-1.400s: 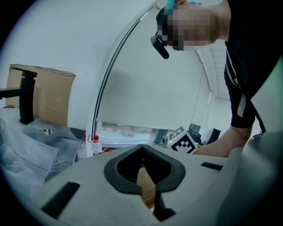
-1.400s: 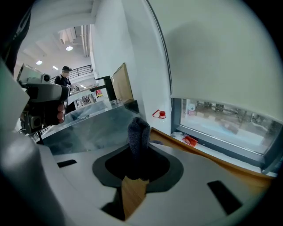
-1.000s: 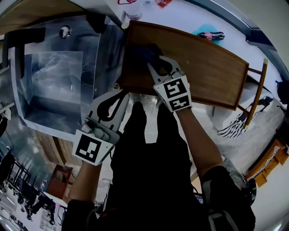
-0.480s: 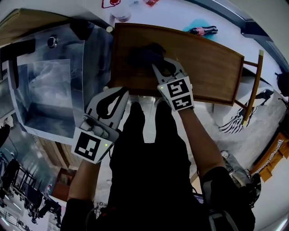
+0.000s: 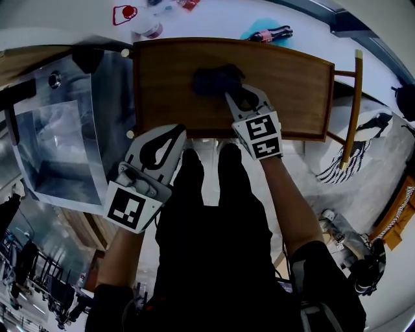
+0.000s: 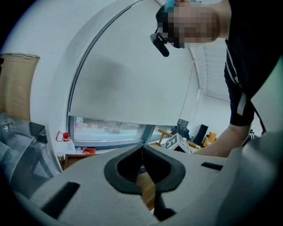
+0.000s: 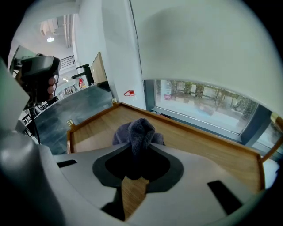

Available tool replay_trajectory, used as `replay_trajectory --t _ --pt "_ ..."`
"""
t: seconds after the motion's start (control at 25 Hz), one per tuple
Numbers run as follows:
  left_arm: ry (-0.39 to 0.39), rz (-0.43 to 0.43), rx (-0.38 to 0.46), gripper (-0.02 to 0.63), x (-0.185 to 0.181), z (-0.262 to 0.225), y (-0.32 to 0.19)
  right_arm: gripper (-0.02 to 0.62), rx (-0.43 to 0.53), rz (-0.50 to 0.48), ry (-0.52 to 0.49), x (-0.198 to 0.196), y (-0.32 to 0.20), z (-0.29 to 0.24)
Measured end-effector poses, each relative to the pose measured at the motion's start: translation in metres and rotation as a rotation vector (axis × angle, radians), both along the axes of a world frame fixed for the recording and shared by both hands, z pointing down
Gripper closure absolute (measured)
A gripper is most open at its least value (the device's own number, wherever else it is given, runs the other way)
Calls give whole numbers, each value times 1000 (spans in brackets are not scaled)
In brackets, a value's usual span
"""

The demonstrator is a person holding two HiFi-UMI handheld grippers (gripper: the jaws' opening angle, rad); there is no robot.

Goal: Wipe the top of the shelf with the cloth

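Note:
The shelf top is a brown wooden board with a raised rim, seen from above in the head view. A dark blue-grey cloth lies bunched on it, left of the middle. My right gripper is shut on the cloth and holds it against the wood. My left gripper is shut with nothing in it and hangs just off the shelf's near edge. In the left gripper view its jaw tips meet.
A glass-topped counter with a metal sink stands left of the shelf. A dark bottle on a teal item and a red-capped container lie on the white sill beyond. A wooden frame piece stands at the shelf's right end.
The right gripper has carried the cloth rightward along the shelf top, away from its left end. The left gripper has stayed shut by the near edge.

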State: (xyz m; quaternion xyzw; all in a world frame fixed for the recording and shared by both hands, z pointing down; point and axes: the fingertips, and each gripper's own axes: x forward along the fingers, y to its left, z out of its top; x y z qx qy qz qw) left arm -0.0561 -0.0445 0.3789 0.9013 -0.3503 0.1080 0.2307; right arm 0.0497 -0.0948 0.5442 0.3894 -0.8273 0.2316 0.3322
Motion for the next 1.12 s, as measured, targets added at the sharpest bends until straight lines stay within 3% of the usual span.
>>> replay_trajectory --t 0.8,1.12 --pt "3 161 3 586 139 -7 3 518 13 251 98 201 12 -2" --pt "6 208 9 586 177 -9 3 518 18 322 138 252 17 -5"
